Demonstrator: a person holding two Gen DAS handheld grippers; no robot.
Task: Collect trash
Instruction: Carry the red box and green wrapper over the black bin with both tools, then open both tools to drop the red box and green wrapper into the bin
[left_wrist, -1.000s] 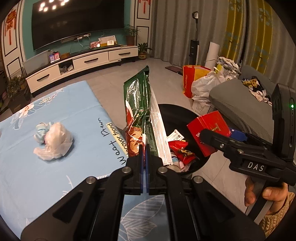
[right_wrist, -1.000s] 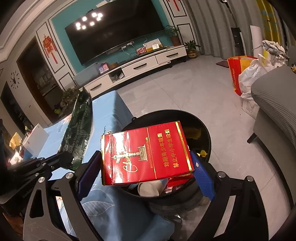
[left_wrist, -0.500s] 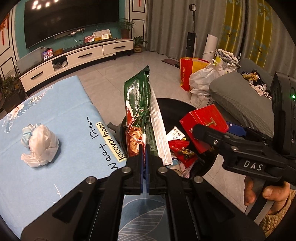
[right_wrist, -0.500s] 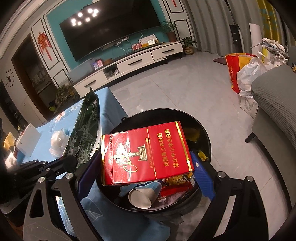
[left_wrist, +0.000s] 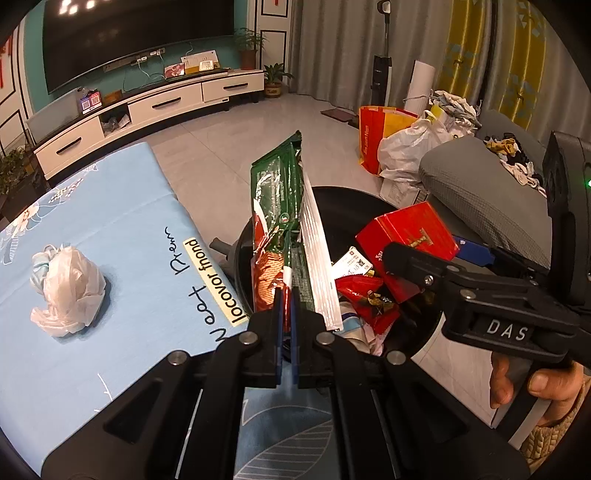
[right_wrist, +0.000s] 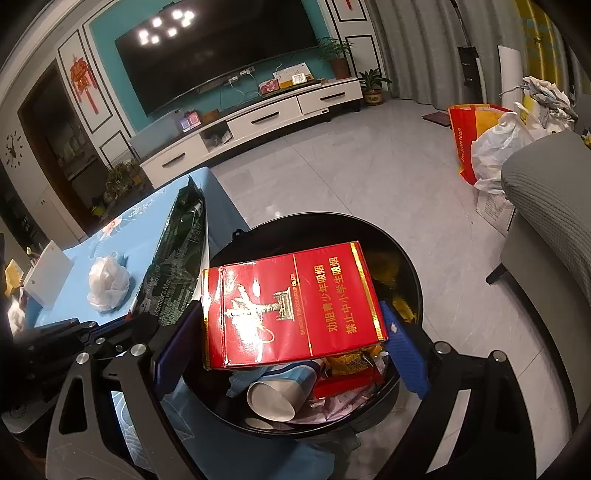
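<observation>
My left gripper (left_wrist: 285, 295) is shut on a tall green snack bag (left_wrist: 280, 221), held upright at the near rim of a round black trash bin (left_wrist: 354, 199). The bag also shows in the right wrist view (right_wrist: 177, 266). My right gripper (right_wrist: 291, 325) is shut on a red cigarette carton (right_wrist: 291, 302), held flat over the bin (right_wrist: 410, 258). The carton shows in the left wrist view (left_wrist: 410, 229). The bin holds a paper cup (right_wrist: 273, 398) and red wrappers (left_wrist: 365, 291). A crumpled white plastic bag (left_wrist: 66, 291) lies on the blue tablecloth (left_wrist: 110, 206).
A grey sofa (left_wrist: 476, 184) stands right of the bin. Red and white shopping bags (left_wrist: 399, 144) sit on the floor behind. A white TV cabinet (left_wrist: 147, 110) runs along the far wall. A white box (right_wrist: 48, 273) stands on the table's far left.
Both grippers have moved closer over the bin with their loads. The bin's contents now show more fully under the red carton.
</observation>
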